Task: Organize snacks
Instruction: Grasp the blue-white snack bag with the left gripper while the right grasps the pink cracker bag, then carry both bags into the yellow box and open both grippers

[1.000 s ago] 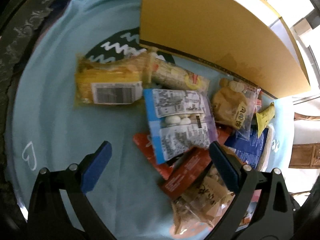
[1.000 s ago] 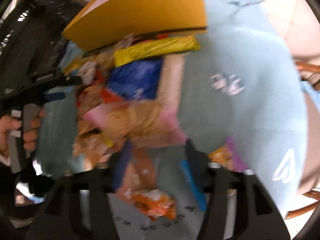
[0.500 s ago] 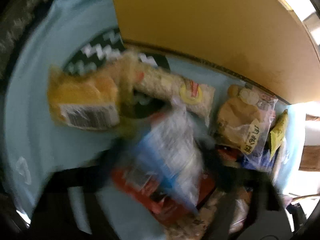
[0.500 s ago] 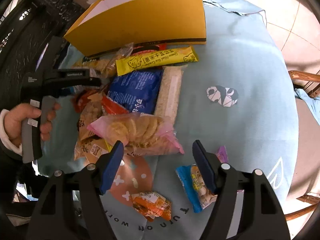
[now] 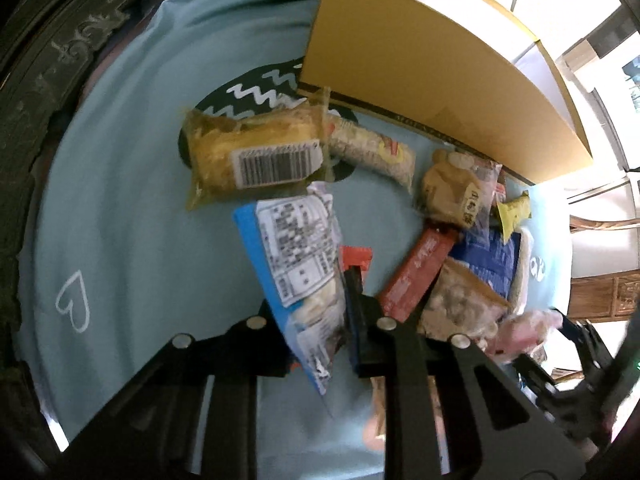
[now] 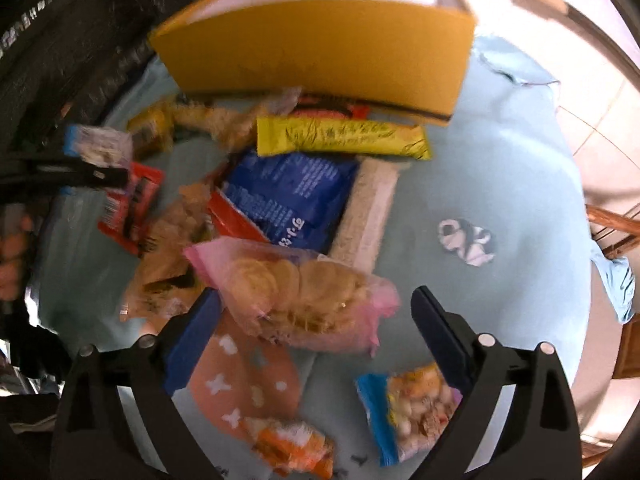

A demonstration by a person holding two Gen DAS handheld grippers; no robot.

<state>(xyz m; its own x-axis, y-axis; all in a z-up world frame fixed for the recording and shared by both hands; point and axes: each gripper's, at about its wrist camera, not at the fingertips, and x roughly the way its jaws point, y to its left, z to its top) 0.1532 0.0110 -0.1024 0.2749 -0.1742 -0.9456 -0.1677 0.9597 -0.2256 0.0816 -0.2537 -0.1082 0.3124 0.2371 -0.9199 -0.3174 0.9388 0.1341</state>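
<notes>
**Now: left tool holds blue packet, right tool lines up on pink bag**

Left tool (image 5: 320,320) jaws closing, pads already pinching the blue-and-white snack packet (image 5: 296,264), which hangs lifted off the bench (image 5: 132,216), long axis along the fingers. Yellow cardboard box (image 5: 432,80) lies ahead and to the right, past the loose pile. Right tool (image 6: 316,312) jaws opening, nothing gripped; pink cracker bag (image 6: 296,292) sits just ahead between the fingers, long axis crosswise to them. Likely next: packet goes to the box, so the left hand is nearer.
</notes>
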